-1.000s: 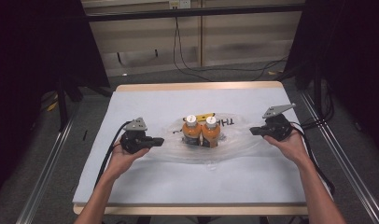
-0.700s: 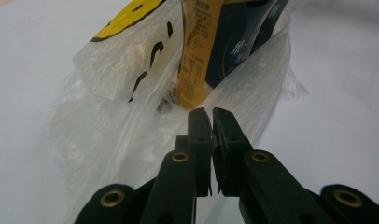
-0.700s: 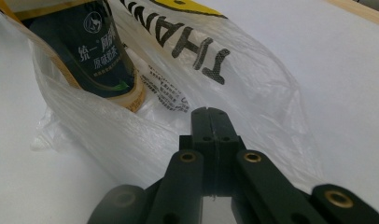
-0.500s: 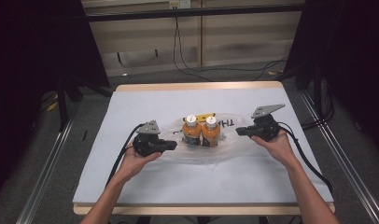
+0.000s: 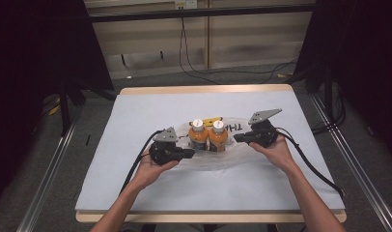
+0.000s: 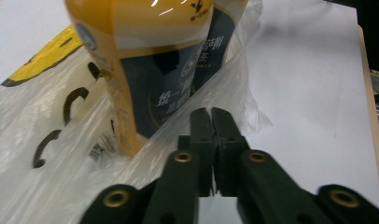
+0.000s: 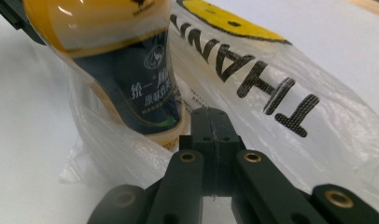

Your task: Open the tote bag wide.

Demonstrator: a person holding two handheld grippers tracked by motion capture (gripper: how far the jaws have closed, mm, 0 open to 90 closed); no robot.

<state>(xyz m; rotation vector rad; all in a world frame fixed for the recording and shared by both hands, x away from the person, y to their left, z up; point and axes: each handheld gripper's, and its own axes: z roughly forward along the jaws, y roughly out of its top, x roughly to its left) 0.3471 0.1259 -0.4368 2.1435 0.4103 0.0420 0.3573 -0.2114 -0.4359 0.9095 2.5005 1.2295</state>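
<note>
Where the two orange bottles with white caps (image 5: 208,135) stand upright side by side at the middle of the high view, both grippers have closed in on them since the earlier frames, when each hung farther out toward its own side of the white table cover (image 5: 136,111). The bottles have not moved. They sit on a thin clear plastic bag with black lettering and a yellow patch (image 5: 232,150), which lies crumpled around their bases.

The left gripper (image 5: 188,154) now sits just left of the bottles, held low in the person's left hand (image 5: 153,166), forearm rising from the bottom edge. Its jaws are pressed together with a fold of the bag caught between them, seen in the left gripper view (image 6: 211,140).

The right gripper (image 5: 238,137) sits just right of the bottles, cupped in the right hand (image 5: 276,150). Its jaws meet flush against the bag's film (image 7: 253,93); whether they pinch it I cannot tell.

Each bottle carries a dark label with white characters (image 7: 148,91).
</note>
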